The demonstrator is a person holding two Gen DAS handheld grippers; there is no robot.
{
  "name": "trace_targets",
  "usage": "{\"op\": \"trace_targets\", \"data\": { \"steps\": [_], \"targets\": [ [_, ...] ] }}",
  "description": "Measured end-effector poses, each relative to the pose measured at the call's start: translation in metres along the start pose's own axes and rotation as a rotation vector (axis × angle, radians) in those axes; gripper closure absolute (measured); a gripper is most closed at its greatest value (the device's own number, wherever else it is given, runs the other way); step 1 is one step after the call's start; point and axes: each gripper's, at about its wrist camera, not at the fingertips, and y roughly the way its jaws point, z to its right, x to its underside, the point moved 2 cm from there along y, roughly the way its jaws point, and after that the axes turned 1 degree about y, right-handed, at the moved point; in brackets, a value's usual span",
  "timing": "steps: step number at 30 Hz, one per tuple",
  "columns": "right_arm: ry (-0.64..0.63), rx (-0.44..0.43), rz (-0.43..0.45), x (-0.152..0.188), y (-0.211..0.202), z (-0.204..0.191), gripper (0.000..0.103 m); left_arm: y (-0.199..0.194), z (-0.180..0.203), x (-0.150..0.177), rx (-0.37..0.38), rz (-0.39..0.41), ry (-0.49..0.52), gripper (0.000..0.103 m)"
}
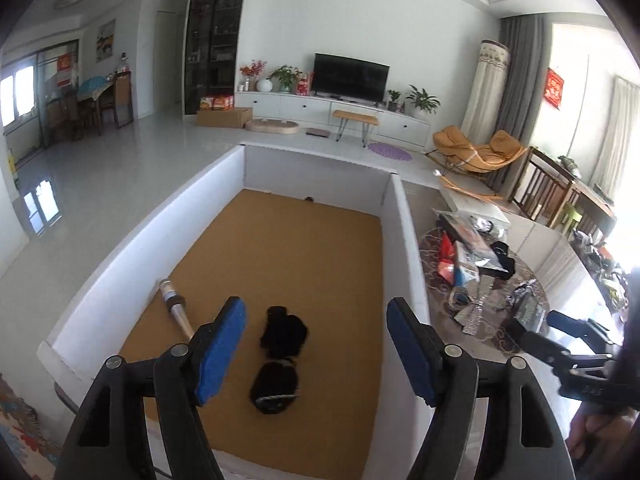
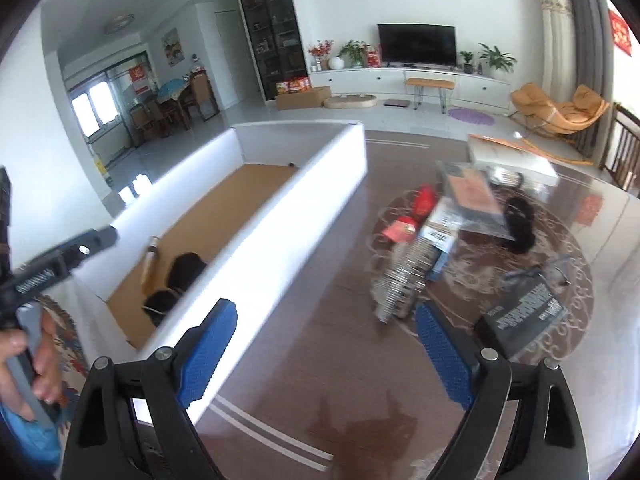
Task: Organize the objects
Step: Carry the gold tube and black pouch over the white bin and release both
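A large white-walled box (image 1: 404,216) with a brown floor holds a black fuzzy item (image 1: 280,356) and a silver tube (image 1: 174,308). My left gripper (image 1: 316,348) hangs open above the black item, apart from it, with nothing between its blue pads. In the right wrist view the box wall (image 2: 280,232) runs along the left, with the black item (image 2: 184,272) and the tube (image 2: 150,264) inside. My right gripper (image 2: 324,352) is open over the brown tabletop, empty. Ahead of it lie a silvery packet (image 2: 404,280), red packets (image 2: 404,226), a flat package (image 2: 474,196), a black fuzzy piece (image 2: 520,220) and a dark box (image 2: 524,312).
The table (image 2: 304,360) carries a round patterned mat under the clutter. A white slab (image 2: 512,156) lies at its far edge. A hand (image 2: 24,364) holds the left tool at the picture's left. Beyond are a TV unit, a bench and an orange rocking chair.
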Motion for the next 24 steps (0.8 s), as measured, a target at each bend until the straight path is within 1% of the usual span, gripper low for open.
{"op": "trace_targets", "data": {
  "steps": [1,2,3,5,6,7,10,12,14,16,18,20,22,23,24],
  "targets": [
    [0.015,0.055,-0.020,0.015,0.003,0.021,0.012,-0.005,0.021,-0.002,0.053,0.004,0.031,0.031],
    [0.039,0.099,-0.047,0.025,0.006,0.046,0.012,-0.008,0.043,0.001,0.103,0.003,0.062,0.027],
    [0.069,0.138,-0.069,0.040,0.008,0.066,0.012,-0.009,0.065,0.005,0.151,-0.002,0.092,0.019],
    [0.143,0.202,-0.095,0.065,0.006,0.107,0.012,-0.007,0.107,0.019,0.238,-0.023,0.150,0.008],
    [0.181,0.225,-0.101,0.075,0.000,0.122,0.012,-0.005,0.126,0.031,0.266,-0.037,0.180,0.007],
    [0.212,0.246,-0.107,0.084,-0.002,0.137,0.012,0.003,0.143,0.041,0.277,-0.058,0.211,0.007],
    [0.277,0.294,-0.122,0.098,-0.006,0.166,0.012,0.037,0.184,0.073,0.265,-0.136,0.278,0.007],
    [0.288,0.322,-0.136,0.101,-0.005,0.176,0.012,0.066,0.197,0.089,0.240,-0.187,0.298,0.007],
    [0.283,0.341,-0.147,0.098,0.001,0.183,0.012,0.091,0.205,0.098,0.197,-0.215,0.320,0.007],
    [0.275,0.353,-0.155,0.097,0.004,0.186,0.012,0.109,0.207,0.102,0.168,-0.238,0.327,0.007],
    [0.263,0.374,-0.163,0.097,0.007,0.187,0.011,0.120,0.207,0.101,0.162,-0.245,0.309,0.007],
    [0.259,0.372,-0.157,0.094,0.010,0.188,0.007,0.131,0.205,0.100,0.148,-0.244,0.296,0.007],
    [0.257,0.375,-0.150,0.094,0.013,0.189,0.000,0.144,0.202,0.102,0.130,-0.270,0.291,0.007],
    [0.256,0.377,-0.144,0.094,0.015,0.190,0.000,0.150,0.200,0.104,0.123,-0.289,0.282,0.007],
    [0.252,0.377,-0.136,0.093,0.016,0.189,0.000,0.149,0.198,0.103,0.107,-0.262,0.291,0.007]
  ]
}}
